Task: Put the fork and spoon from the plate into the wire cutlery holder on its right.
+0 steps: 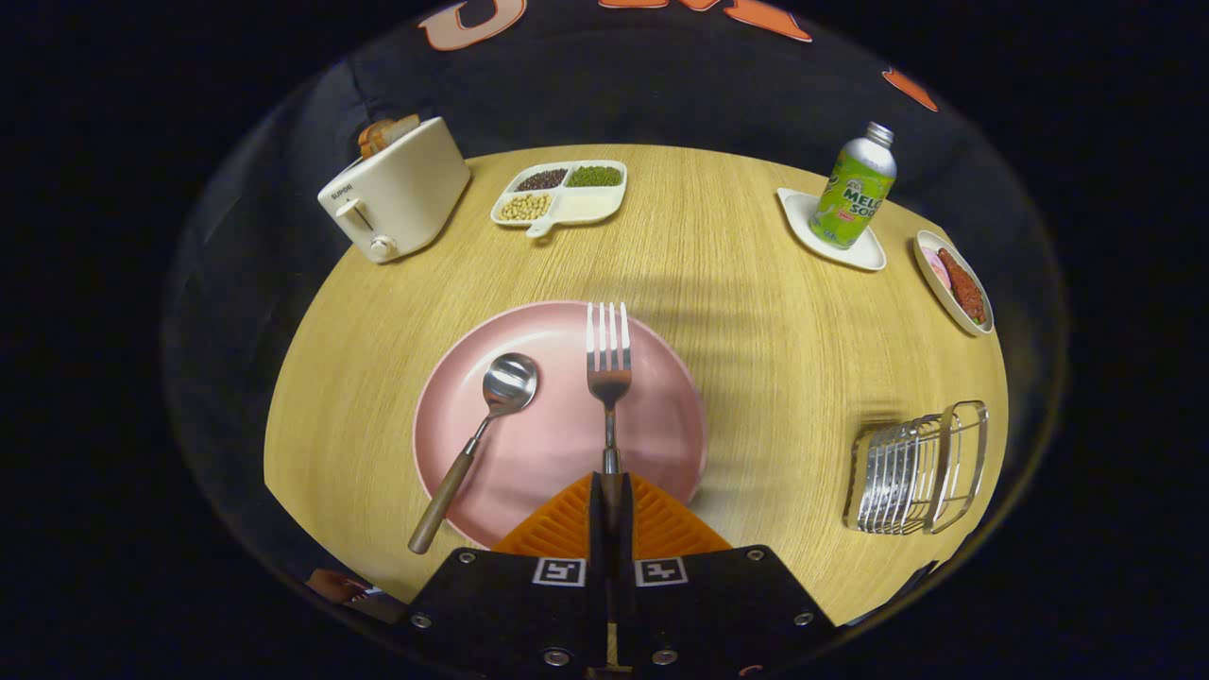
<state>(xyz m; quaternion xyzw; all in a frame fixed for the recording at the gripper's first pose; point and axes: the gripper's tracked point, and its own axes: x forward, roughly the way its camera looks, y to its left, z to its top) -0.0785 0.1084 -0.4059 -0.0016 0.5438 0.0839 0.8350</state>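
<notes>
- Fork: metal, four tines pointing far, handle clamped between my gripper's closed fingers; tines sit over the pink plate, a little right of its middle. I cannot tell whether it is lifted or touching.
- Spoon: metal bowl, wooden handle; lies on the left half of the plate, bowl far, handle running near-left past the rim.
- Plate: round, matte pink, low rim; just ahead of my fingers.
- Wire cutlery holder: bright metal rods, lying near the right edge of the table, well apart from the plate; bare wood between them leaves open room.
- Table: round, light wood grain.
- Toaster: cream, boxy, bread slices in the slot, far left near the table's edge; small lettering on its end, too small for me to read.
- Divided tray: white, four compartments of beans and grains, far centre.
- Bottle: metal, green label, upright on a white coaster, far right.
- Small dish: oval, holding reddish food, at the far right edge.
</notes>
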